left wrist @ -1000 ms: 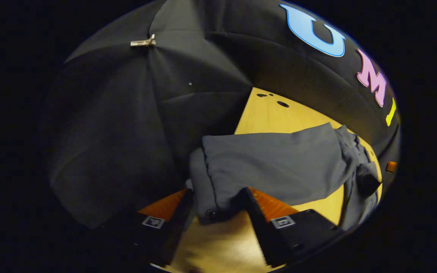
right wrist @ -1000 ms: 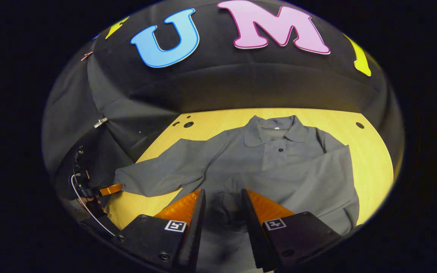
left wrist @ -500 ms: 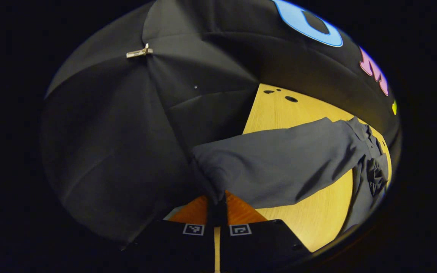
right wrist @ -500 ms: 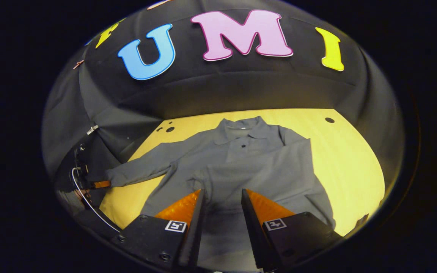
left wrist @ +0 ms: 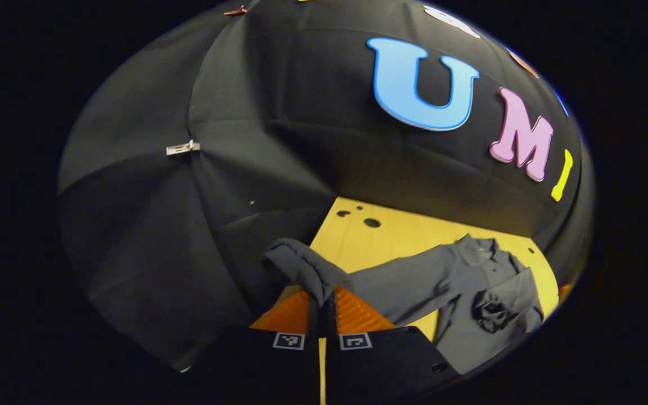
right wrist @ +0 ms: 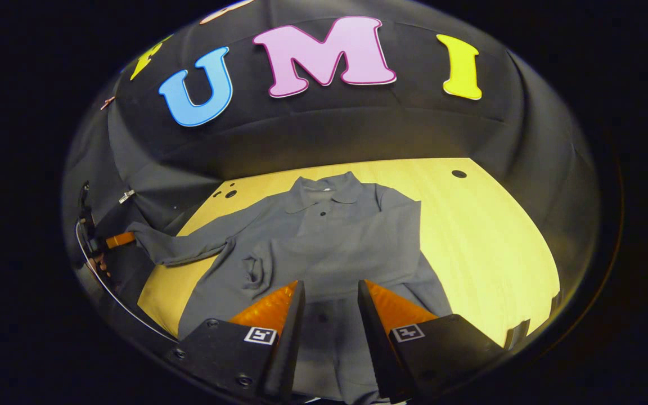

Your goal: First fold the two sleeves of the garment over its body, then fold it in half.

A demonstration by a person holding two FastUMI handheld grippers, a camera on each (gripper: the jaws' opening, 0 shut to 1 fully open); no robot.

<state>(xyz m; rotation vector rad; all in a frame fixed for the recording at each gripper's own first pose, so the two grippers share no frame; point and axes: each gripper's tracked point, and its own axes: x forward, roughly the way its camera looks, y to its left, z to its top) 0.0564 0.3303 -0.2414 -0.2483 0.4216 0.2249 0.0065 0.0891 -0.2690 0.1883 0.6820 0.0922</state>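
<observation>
A grey long-sleeved collared shirt [right wrist: 335,247] lies front-up on the wooden table [right wrist: 487,236], collar toward the back wall. One sleeve [right wrist: 324,264] is folded across its body. The other sleeve [left wrist: 408,284] stretches out sideways, and its cuff [left wrist: 296,264] is raised off the table. My left gripper [left wrist: 322,306] is shut on that cuff; it also appears far off as the left gripper [right wrist: 113,242] in the right gripper view. My right gripper [right wrist: 329,304] hangs open over the shirt's lower body, with nothing between its fingers.
Black cloth walls [left wrist: 189,225] close in the table at the back and on the left side. A metal clip [left wrist: 182,148] pins the cloth. Small round holes [left wrist: 371,223] mark the table's far left corner, another hole [right wrist: 459,174] the far right. Bare wood lies right of the shirt.
My left gripper shut on the outstretched sleeve's cuff and lifted it off the table. My right gripper, still open, drew back from the shirt, leaving the other sleeve folded across the body.
</observation>
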